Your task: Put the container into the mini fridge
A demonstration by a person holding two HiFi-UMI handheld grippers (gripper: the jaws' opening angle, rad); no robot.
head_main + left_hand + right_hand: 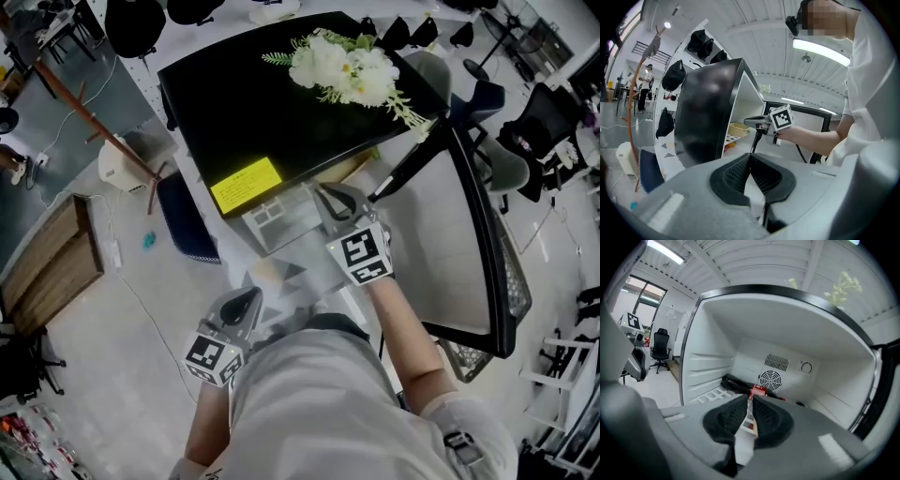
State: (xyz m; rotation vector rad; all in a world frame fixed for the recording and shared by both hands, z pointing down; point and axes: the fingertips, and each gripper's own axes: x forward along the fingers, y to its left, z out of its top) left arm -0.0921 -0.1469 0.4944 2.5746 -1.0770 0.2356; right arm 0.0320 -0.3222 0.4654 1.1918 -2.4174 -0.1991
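The black mini fridge (281,112) stands with its door (450,253) swung open to the right. A clear container (277,225), hard to make out, hangs in front of the opening between my two grippers. My right gripper (330,199) is at the fridge mouth, shut on a thin clear edge of the container (747,425) that carries a small printed label. My left gripper (246,302) is lower and nearer to me, shut on a thin white edge (752,194). The left gripper view shows the right gripper (757,123) at the opening.
White flowers (347,66) and a yellow sticker (246,183) are on the fridge top. Inside lie a black bottle with a red label (740,384) and a yellow bowl (738,129) on a shelf. A blue bin (183,220) and a wooden stand (84,112) are at the left.
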